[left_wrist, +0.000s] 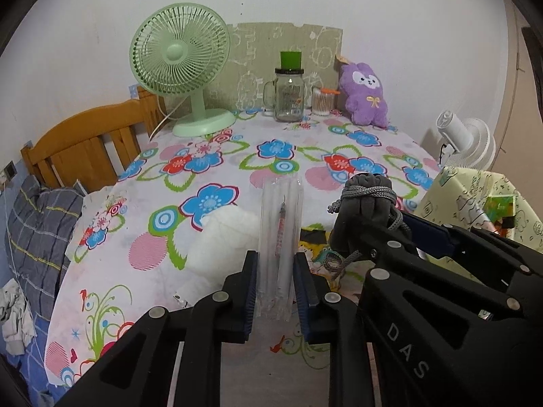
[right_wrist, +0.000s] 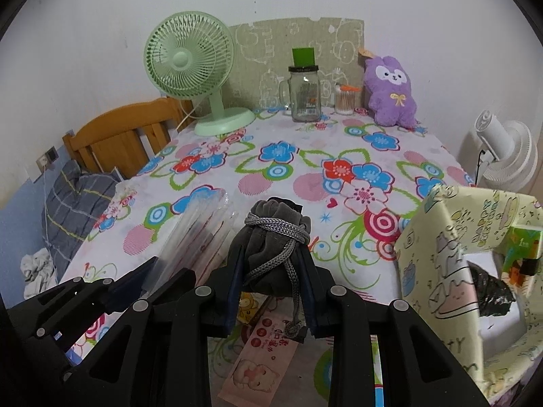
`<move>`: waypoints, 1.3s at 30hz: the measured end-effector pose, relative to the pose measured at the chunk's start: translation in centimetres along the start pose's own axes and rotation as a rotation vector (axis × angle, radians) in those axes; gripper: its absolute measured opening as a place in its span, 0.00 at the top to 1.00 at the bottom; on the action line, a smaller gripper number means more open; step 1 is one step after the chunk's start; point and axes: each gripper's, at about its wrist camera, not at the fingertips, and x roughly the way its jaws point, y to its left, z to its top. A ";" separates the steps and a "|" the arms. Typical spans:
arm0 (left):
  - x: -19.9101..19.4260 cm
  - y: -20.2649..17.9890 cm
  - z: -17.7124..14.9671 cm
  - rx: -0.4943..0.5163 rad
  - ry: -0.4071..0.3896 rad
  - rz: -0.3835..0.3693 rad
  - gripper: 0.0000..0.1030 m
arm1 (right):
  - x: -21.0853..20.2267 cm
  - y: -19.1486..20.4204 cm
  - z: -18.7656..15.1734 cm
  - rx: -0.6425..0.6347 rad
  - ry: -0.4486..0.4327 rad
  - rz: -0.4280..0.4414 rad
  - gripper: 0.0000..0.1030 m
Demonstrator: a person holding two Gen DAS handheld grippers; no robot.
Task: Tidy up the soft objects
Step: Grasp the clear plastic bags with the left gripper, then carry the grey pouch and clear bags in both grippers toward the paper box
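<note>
- Left gripper (left_wrist: 275,283) clamps a clear packet (left_wrist: 280,237), near-centre above the table (left_wrist: 237,156): light, crinkly, slippery film; pinch mid-body w/ flat pads.
- Right gripper (right_wrist: 271,291) squeezes a grey pouch (right_wrist: 271,237) just right of it: soft, light, squashy; grip the belly, not the cord (right_wrist: 281,247).

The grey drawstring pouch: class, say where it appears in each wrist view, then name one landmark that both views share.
Left wrist view: the grey drawstring pouch is right of centre, clamped in the right gripper entering from the right.
Right wrist view: the pouch is at lower centre, between that gripper's fingers.
Shared landmark: the green fan stands at the back left of the table in both.
</note>
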 end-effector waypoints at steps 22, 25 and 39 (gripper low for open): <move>-4.3 -1.3 2.6 0.001 -0.095 -0.010 0.81 | -5.1 -0.4 2.7 0.002 -0.097 -0.004 0.67; -4.6 -1.6 3.0 0.000 -0.101 -0.013 0.81 | -5.6 -0.6 3.1 0.001 -0.104 -0.007 0.67; -6.0 -3.3 4.4 -0.001 -0.133 -0.025 0.81 | -7.6 -2.2 4.3 0.011 -0.139 -0.010 0.67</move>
